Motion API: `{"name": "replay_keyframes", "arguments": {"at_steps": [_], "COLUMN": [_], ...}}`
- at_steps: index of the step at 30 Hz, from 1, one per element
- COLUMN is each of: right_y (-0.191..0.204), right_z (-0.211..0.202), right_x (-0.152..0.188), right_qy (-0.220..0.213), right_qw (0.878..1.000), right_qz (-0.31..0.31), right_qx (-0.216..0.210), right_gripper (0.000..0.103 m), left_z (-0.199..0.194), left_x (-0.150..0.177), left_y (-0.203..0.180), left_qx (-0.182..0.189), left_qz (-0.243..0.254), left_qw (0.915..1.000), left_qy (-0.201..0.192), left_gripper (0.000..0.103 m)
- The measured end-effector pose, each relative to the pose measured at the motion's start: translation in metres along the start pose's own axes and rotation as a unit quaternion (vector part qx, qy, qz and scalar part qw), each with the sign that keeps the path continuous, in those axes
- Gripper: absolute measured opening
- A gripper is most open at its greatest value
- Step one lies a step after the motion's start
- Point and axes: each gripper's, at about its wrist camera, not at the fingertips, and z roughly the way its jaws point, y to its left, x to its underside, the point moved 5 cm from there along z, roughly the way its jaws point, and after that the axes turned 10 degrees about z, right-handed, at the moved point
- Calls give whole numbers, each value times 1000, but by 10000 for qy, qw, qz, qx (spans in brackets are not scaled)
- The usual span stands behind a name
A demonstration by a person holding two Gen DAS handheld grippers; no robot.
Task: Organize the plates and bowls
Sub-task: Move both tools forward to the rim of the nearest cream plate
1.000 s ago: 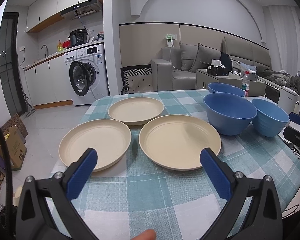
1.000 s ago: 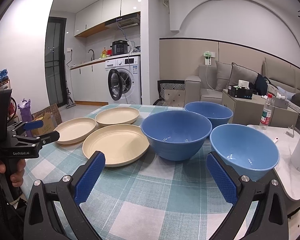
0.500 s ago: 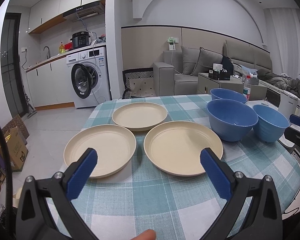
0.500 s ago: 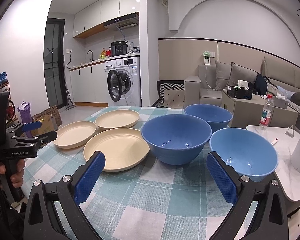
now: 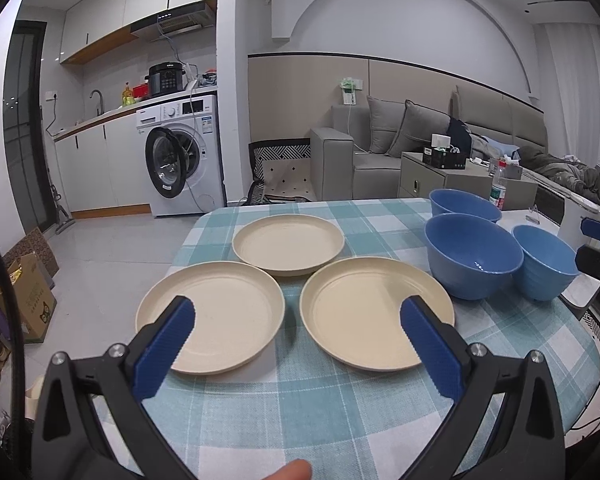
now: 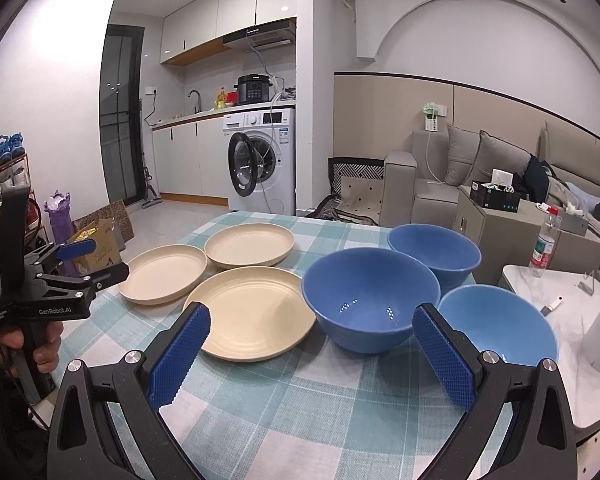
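A round table under a teal-and-white checked tablecloth (image 5: 340,420) filled the lower half of both views, with a white washing machine (image 5: 184,156) at centre left of the left wrist view and a grey sofa (image 5: 384,152) at centre right behind it. On the cloth lay three cream plates, none stacked: the near-right plate (image 5: 374,312) at the centre of that view, the near-left plate (image 5: 220,316) just beside it to the left, and the far plate (image 5: 288,244) above and between them, its rim looking to overlap theirs slightly. To the right stood three blue bowls, close together: the largest bowl (image 6: 370,304) at centre of the right wrist view, a far bowl (image 6: 436,252) above it, and a paler bowl (image 6: 496,320) toward the lower right. The left gripper (image 5: 296,344) hovered above the near edge of the table, its blue pads spread wide and holding nothing, framing the two nearer plates. The right gripper (image 6: 310,352) hung likewise spread and empty, its pads bracketing the largest bowl from the near side. Judging from this, the sorting had not yet begun and the step in hand was the approach. The next move would likely call for lowering one set of jaws over a plate rim or bowl wall and closing firmly enough to lift it onto a matching piece.
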Motion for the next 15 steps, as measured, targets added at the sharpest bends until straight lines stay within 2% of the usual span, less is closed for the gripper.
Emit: {"name": "replay_keyframes", "arguments": {"at_steps": [5,15], "right_y": [11,34], "right_z": [7,22], "right_x": [-19,-53], "right_qy": [162,291], "right_qw": [9997,9988], "right_qz": [-153,-311], "right_qx": [-38,-233], "right_gripper": [103,103], "left_z": [2,12], "left_x": [-4,-18], "left_y": [17,40], "left_qx": [0,-55], "left_qz": [-179,-173], "left_qw": [9998,9998], "left_qy": [46,95], "left_gripper": [103,103]}}
